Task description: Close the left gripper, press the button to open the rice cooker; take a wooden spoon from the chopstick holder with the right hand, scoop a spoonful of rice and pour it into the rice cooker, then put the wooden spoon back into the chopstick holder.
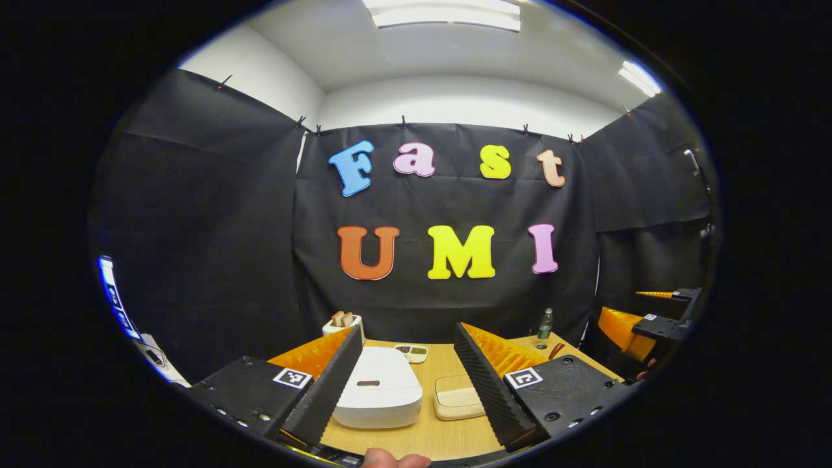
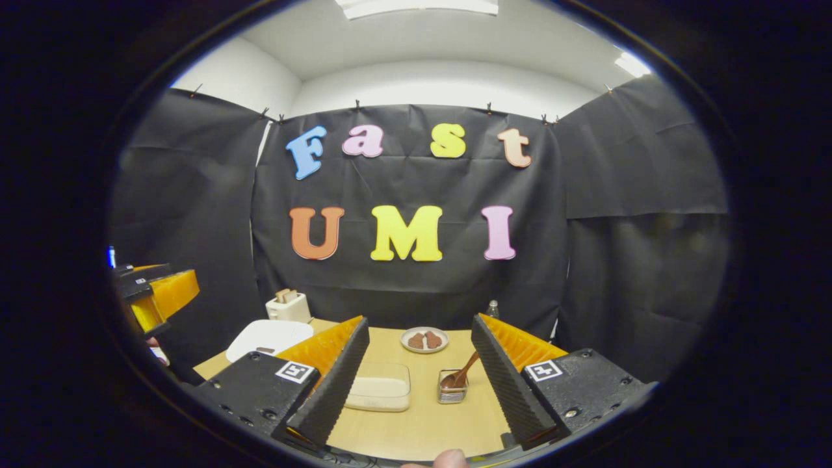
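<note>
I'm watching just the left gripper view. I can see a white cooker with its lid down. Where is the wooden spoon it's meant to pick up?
Observer: In the right gripper view, the wooden spoon leans in a small holder on the table.
Operator: Is anything gripping it?
Observer: No. The right gripper has its jaws wide apart, short of the spoon.
Operator: And the rice?
Observer: A clear box just left of the holder has a white layer inside, likely the rice.
</note>
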Demonstrator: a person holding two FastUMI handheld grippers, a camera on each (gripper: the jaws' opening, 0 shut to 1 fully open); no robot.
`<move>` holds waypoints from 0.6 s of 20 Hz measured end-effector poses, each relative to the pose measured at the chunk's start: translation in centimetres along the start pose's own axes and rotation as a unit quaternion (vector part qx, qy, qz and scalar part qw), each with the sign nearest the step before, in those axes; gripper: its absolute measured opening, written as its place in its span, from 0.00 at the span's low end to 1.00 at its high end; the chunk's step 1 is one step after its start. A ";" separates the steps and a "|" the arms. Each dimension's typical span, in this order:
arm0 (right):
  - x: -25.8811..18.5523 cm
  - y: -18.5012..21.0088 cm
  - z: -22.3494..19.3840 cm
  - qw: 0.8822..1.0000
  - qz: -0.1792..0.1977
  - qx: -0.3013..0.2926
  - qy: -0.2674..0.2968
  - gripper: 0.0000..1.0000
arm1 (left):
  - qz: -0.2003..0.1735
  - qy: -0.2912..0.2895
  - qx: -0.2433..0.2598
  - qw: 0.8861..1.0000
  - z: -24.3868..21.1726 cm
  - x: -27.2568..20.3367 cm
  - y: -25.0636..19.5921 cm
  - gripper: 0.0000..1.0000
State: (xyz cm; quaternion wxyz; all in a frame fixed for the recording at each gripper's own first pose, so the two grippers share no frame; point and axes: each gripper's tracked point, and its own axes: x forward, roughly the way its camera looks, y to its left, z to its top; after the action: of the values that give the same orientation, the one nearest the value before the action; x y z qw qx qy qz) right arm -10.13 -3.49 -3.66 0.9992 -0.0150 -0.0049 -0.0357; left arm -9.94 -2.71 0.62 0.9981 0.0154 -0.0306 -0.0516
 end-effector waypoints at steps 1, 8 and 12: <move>-0.1 -0.1 -0.1 1.000 -0.001 0.000 0.001 0.99 | -0.004 -0.001 0.005 1.000 0.1 0.1 -0.1 0.93; 0.0 -0.6 -0.2 1.000 -0.005 -0.003 0.000 1.00 | -0.018 -0.008 0.003 1.000 0.5 1.1 -0.8 0.93; 0.1 -0.7 0.1 1.000 -0.007 -0.003 -0.004 1.00 | -0.024 -0.009 0.009 1.000 0.5 1.5 -1.0 0.93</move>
State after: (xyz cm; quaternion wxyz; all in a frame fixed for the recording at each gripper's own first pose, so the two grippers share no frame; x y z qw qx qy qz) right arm -10.14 -4.21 -3.57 0.9989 -0.0179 -0.0086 -0.0428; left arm -8.57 -3.87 1.14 0.9960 0.0243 -0.0397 -0.0757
